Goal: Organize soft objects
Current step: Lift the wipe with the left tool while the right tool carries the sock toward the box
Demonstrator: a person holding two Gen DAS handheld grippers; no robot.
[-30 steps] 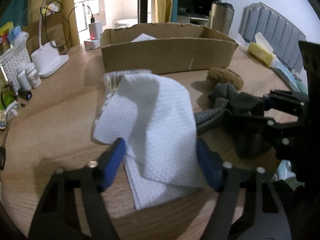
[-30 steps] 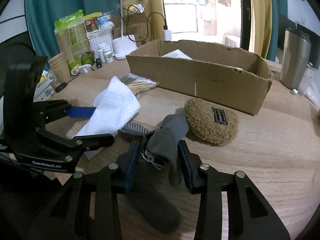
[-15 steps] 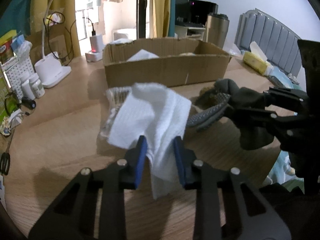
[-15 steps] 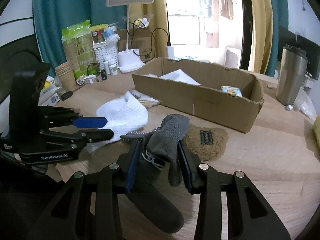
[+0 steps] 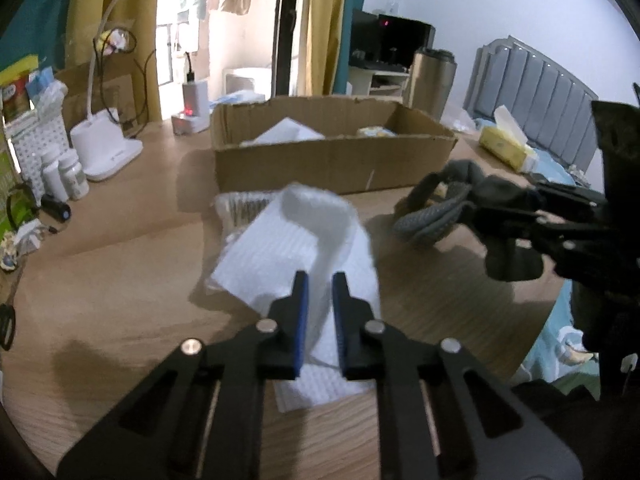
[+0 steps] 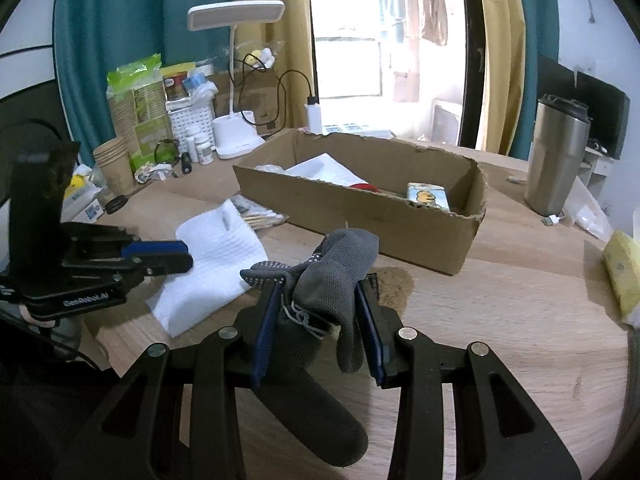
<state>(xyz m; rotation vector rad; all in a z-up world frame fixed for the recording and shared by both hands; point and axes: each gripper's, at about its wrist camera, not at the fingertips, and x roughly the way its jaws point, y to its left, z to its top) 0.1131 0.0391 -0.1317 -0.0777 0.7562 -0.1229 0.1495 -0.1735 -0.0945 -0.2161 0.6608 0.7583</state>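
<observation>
Nearest the left wrist camera, we find the left gripper [image 5: 320,276], whose jaws have just been closing, pinching a fold of the white embossed paper towel [image 5: 280,248]; the towel's upper edge is blurred, and its lower corner lies on the round wooden table [image 5: 120,280]. Under the towel we note a clear packet of thin sticks [image 6: 260,216], mostly covered, so its contents are hard to make out.

In the right wrist view, the right gripper [image 6: 320,292] is clamped on a bundle of grey knitted socks [image 6: 336,280] held above the table. The bundle hides most of a brown fuzzy pouch [image 6: 394,284] lying on the table just behind it; only its right edge shows.

Farther back stands the shallow torn-edged cardboard box [image 6: 400,220], holding a white folded sheet [image 6: 324,168], a small printed packet [image 6: 426,196] and a red item we cannot identify, largely hidden by the box wall. Beyond the box we record a white desk lamp [image 6: 236,80] and a steel tumbler [image 6: 556,160]. A yellow pack [image 6: 620,272] is cut off at the right edge.
</observation>
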